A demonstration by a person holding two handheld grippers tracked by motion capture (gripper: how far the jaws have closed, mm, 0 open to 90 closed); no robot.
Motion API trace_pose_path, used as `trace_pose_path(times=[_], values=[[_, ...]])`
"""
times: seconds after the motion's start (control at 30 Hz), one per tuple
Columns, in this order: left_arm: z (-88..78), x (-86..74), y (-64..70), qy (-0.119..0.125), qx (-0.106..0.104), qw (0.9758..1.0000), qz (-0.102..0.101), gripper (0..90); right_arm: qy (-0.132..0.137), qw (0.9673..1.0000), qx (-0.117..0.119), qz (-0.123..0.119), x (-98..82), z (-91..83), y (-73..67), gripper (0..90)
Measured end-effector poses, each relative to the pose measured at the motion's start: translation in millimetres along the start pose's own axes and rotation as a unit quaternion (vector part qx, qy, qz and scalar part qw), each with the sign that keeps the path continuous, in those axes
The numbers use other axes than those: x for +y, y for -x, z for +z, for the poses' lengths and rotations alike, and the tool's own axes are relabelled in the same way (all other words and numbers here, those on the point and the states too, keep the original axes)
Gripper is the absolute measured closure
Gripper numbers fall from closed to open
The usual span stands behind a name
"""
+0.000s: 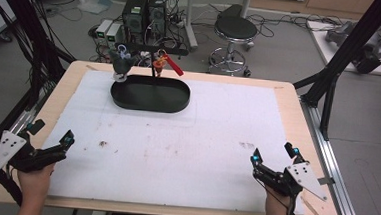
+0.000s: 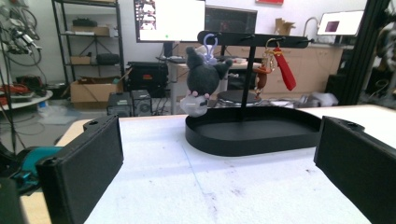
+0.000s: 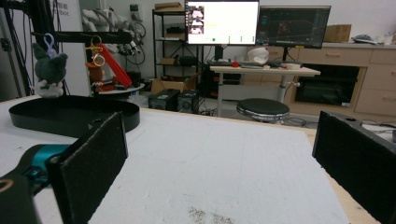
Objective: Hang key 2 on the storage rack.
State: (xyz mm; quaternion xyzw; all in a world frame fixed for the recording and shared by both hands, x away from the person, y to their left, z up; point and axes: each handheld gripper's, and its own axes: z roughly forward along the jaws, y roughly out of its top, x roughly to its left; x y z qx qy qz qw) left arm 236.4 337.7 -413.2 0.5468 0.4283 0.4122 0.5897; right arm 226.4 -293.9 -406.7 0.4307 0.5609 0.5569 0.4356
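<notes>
A black oval tray (image 1: 128, 101) with a T-shaped hanger stand (image 1: 154, 49) sits at the far middle of the white mat (image 1: 176, 136). A dark grey plush keychain (image 1: 120, 63) hangs from the bar's left end and a red strap keychain (image 1: 171, 64) from its right. My left gripper (image 1: 51, 138) rests open at the mat's near left corner, with nothing between its jaws. My right gripper (image 1: 274, 154) stands open at the near right, also holding nothing. The left gripper view faces the tray (image 2: 252, 135), the plush (image 2: 201, 79) and the red strap (image 2: 285, 70). The right gripper view has the tray (image 3: 70, 116) at its left.
The wooden table (image 1: 289, 101) shows as a rim around the mat. Behind it on the floor stand computer towers (image 1: 144, 14) and a round stool (image 1: 236, 30). Black frame posts (image 1: 342, 51) rise at both sides. Small dark smudges (image 1: 246, 145) mark the mat.
</notes>
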Motion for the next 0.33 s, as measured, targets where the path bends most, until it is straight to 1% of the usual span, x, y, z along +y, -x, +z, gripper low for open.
trace_pose_path(times=[0.1, 0.13, 0.2, 0.23, 0.33], values=[[-1.1, -4.3, -1.6, -0.002, -0.007, 1.0, 0.002, 1.7, 0.002, 1.0, 0.001, -0.004, 0.0, -0.4, 0.5, 2.5], [-1.0, -5.6, -2.3, -0.003, -0.01, 0.9999, -0.001, 1.7, -0.002, 1.0, 0.002, 0.0, -1.0, -0.3, 0.3, 2.4], [-1.0, -6.2, -3.2, -0.002, -0.01, 0.9999, -0.006, 1.7, -0.004, 1.0, 0.004, -0.007, -3.1, 1.7, 1.1, 2.5], [-1.3, -6.2, -3.7, -0.001, -0.01, 0.9999, -0.007, 1.7, -0.008, 0.9999, 0.006, -0.006, -4.2, 2.4, 0.9, 2.5], [-1.3, -5.9, -3.7, 0.002, -0.009, 0.9999, -0.005, 1.7, -0.01, 0.9998, 0.012, -0.008, -6.0, 4.9, 0.3, 2.4]])
